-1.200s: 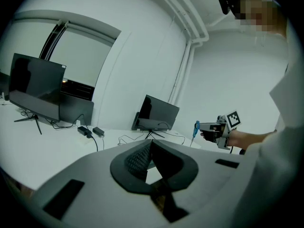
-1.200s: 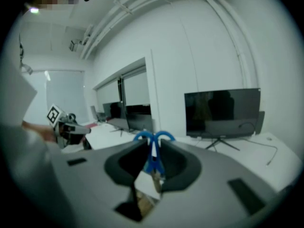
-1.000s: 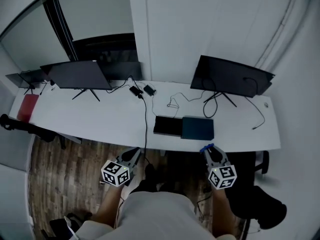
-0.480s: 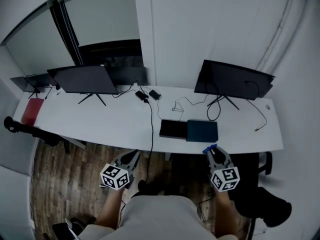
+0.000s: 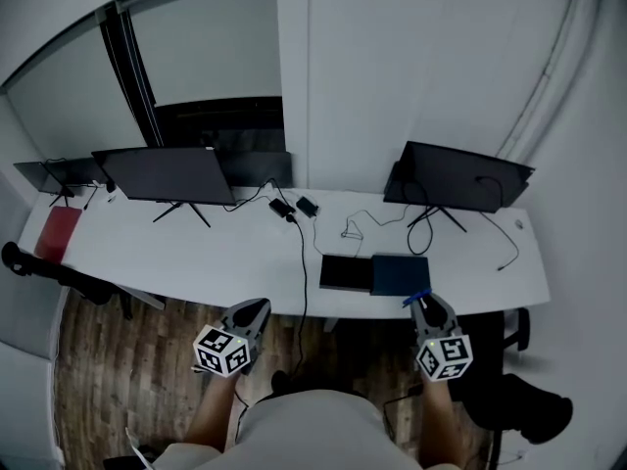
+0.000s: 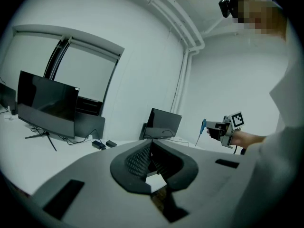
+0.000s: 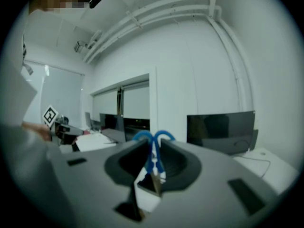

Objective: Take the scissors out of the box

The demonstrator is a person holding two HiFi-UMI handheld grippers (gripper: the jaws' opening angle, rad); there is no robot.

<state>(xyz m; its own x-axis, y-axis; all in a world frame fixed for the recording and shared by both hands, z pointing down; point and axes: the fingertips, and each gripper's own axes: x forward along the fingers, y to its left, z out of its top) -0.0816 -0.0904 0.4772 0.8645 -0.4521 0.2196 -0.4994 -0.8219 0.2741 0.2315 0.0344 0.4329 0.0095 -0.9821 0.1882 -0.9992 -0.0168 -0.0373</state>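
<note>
The main part of the task looks done to me. My right gripper [image 5: 422, 305] is clamped on the scissors [image 5: 415, 296]. In the right gripper view the two blue handle loops [image 7: 153, 137] stand up between the jaws, and the pads press on them from both sides. The scissors are out of the box [image 5: 345, 272] — they hang in the air in front of the table's front edge, near the teal half [image 5: 400, 273] of the box, and they touch nothing else. The box lies open close to the front edge of the white table [image 5: 196, 253], a black half and a teal half side by side. I cannot tell which half is the lid, and from here I cannot see what is inside. What is left, I judge, is only to carry the scissors away or to put them down somewhere.

My left gripper [image 5: 253, 313] has its jaws together with nothing between them. It hangs in front of the table, well apart from the box.

For moving there is open air between the table edge and my body, enough for both grippers. The table has a wide bare area in front of the left monitor [image 5: 162, 172]. I would take care with three things — the black cable [image 5: 302, 297] that hangs over the front edge between my grippers, the right monitor [image 5: 456, 176] on its stand behind the box, and the dark chair [image 5: 519, 414] low at my right.
</note>
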